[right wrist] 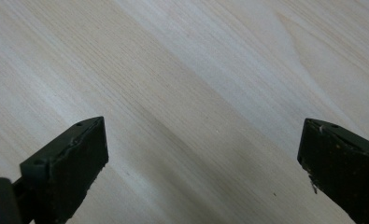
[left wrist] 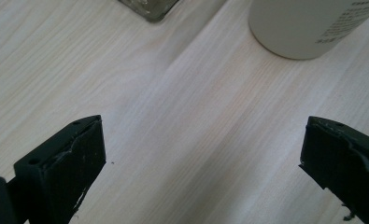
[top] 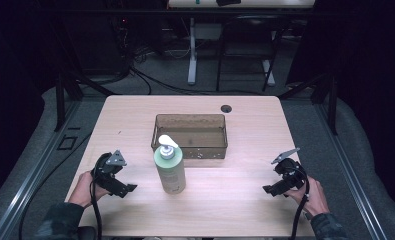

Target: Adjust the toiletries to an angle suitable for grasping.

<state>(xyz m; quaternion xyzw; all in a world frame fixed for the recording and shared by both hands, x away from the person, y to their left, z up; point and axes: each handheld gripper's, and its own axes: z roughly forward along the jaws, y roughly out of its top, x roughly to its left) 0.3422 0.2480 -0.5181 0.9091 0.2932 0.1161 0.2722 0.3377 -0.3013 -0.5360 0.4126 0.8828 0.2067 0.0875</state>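
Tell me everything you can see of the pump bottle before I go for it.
The pump bottle is pale green, plastic by its look, with a white pump head and a label of small print. It stands upright on the wooden table, just in front of the clear brown bin; contact between them is unclear. Nothing grips it; the left tongs, open, sit apart.

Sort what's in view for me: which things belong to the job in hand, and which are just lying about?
In the job:
- pump bottle, upright, nearest the left gripper
- clear brown bin just behind it
- left gripper and right gripper, both open, holding nothing

Lying about:
- cable hole in the table
- desk legs and cables on the floor beyond
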